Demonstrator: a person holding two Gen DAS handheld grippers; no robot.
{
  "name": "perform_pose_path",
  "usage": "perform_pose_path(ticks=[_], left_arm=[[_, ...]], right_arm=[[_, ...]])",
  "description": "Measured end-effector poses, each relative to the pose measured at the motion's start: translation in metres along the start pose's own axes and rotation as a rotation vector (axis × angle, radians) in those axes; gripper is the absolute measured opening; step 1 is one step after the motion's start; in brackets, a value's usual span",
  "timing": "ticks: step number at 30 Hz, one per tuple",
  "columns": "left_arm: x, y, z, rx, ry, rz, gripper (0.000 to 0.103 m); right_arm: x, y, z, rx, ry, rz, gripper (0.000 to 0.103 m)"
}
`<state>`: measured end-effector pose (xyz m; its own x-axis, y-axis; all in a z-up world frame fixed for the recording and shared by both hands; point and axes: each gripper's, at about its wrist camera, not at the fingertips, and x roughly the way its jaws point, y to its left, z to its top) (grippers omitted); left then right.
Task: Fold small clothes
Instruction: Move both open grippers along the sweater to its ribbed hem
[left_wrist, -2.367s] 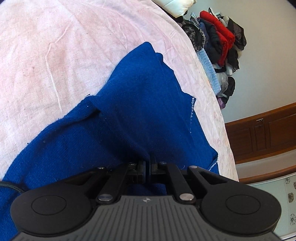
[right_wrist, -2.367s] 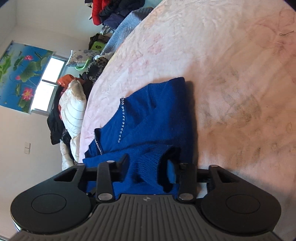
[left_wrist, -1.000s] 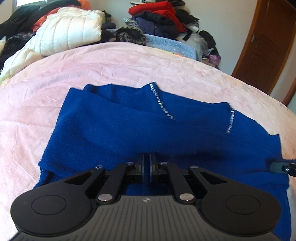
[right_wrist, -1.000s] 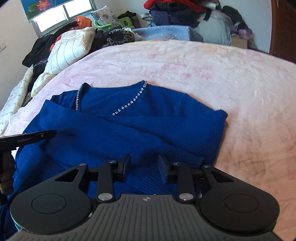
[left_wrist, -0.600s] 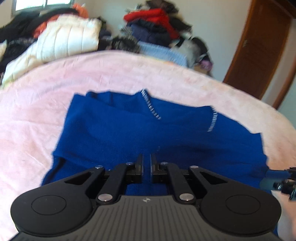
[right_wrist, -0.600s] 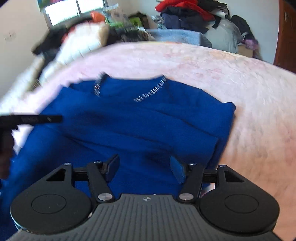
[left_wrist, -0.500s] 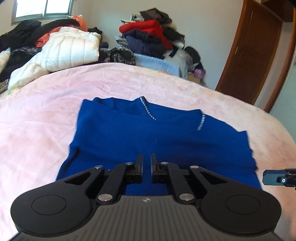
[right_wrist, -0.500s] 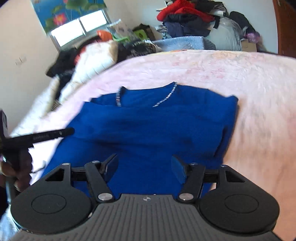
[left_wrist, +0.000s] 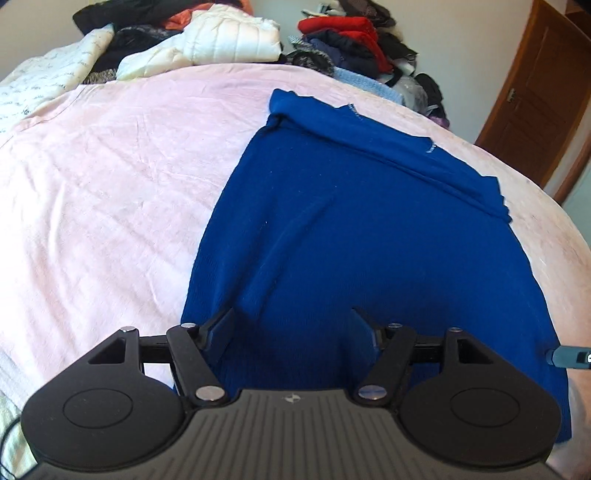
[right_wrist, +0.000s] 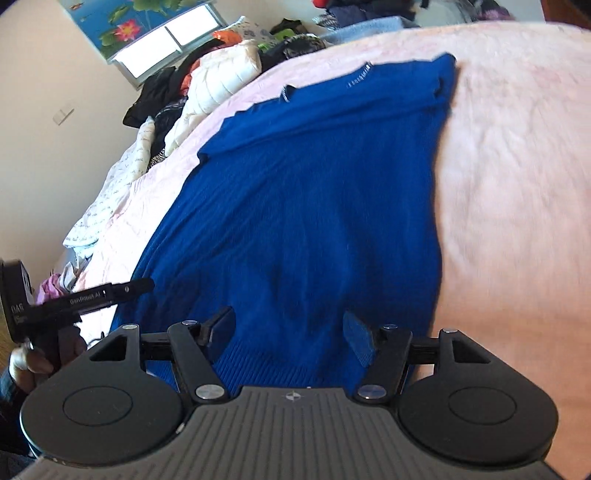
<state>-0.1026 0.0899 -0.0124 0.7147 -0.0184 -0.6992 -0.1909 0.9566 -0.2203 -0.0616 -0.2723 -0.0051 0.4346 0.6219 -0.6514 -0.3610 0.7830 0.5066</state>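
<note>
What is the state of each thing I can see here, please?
Blue sweater: spread flat on the bed, top edge folded over.
Left tool: opening, nothing pinched.
Right tool: open, gripping nothing.
Wooden door: closed.

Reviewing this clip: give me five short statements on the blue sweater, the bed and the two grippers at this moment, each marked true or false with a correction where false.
1. The blue sweater lies spread on the pink bedspread. True.
2. The left gripper is clamped on the hem. False: its jaws are opening, fabric only below them.
3. The right gripper holds nothing. True.
4. The sweater is red. False: it is blue.
5. A clothes pile sits beyond the bed. True.
</note>
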Motion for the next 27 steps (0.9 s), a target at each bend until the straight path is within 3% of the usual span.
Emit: perform_pose_path(ticks=[5,13,17,19,23,27], left_arm=[[-0.017,0.005,-0.008,-0.001,-0.009,0.036,0.068],[-0.020,0.004,-0.016,0.032,0.032,0.081,0.071],[-0.022,0.002,-0.019,0.035,0.045,0.085,0.072],[-0.025,0.003,-0.020,0.026,0.056,0.074,0.072],[-0.030,0.013,-0.019,-0.041,0.090,0.008,0.072],[-0.033,0.045,-0.010,-0.229,0.170,-0.211,0.072]], right_arm=[[-0.017,-0.004,-0.030,0.086,-0.031,0.005,0.071],[-0.035,-0.022,-0.050,0.171,-0.083,-0.080,0.078],[-0.031,-0.024,-0.051,0.192,-0.076,-0.049,0.090],[-0.028,-0.026,-0.051,0.238,-0.057,0.012,0.092],[-0.021,-0.028,-0.054,0.316,-0.016,0.126,0.095],[-0.021,-0.032,-0.057,0.393,-0.011,0.181,0.095]])
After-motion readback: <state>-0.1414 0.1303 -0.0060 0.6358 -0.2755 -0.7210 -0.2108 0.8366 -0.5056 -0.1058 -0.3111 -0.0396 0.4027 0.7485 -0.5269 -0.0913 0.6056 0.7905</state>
